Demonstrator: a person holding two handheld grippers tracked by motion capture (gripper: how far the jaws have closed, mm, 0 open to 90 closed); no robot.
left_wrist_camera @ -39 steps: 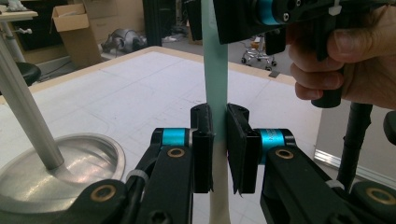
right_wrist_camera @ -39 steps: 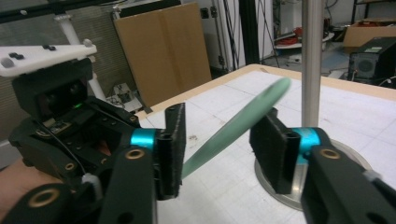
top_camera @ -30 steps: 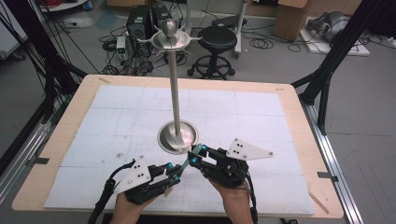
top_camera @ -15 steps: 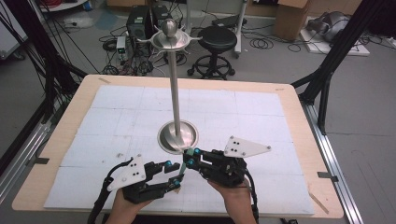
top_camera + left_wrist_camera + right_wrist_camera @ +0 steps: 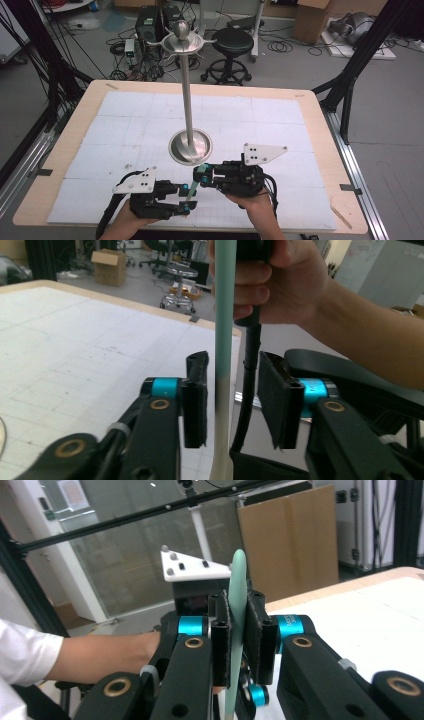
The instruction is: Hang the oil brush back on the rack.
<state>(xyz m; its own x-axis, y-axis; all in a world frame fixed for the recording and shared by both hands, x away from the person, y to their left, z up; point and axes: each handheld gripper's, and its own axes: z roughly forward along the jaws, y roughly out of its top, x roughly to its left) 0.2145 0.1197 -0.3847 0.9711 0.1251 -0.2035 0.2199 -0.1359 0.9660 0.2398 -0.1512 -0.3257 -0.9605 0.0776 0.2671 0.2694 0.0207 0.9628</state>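
Since a second ago both claws have drawn back from the stand's base toward the near edge, the right one sliding left. The right claw [image 5: 236, 645] has its jaws pressed flat on a thin pale-green stick [image 5: 236, 610], which stands up between the pads. In the high view the stick [image 5: 191, 188] slants from the right claw [image 5: 202, 175] down to the left claw [image 5: 187, 199]. The left claw [image 5: 231, 405] has its jaws spread, the stick [image 5: 223, 340] passing between them without touching either pad. Each claw is gripped from behind by a hand; the right hand [image 5: 280, 280] curls round its black handle, the forearm coming in from the near side. Beyond them the metal stand [image 5: 189, 120] rises upright from its round base, mid-worktop [image 5: 320, 135], on the white gridded sheet. No readable writing shows.
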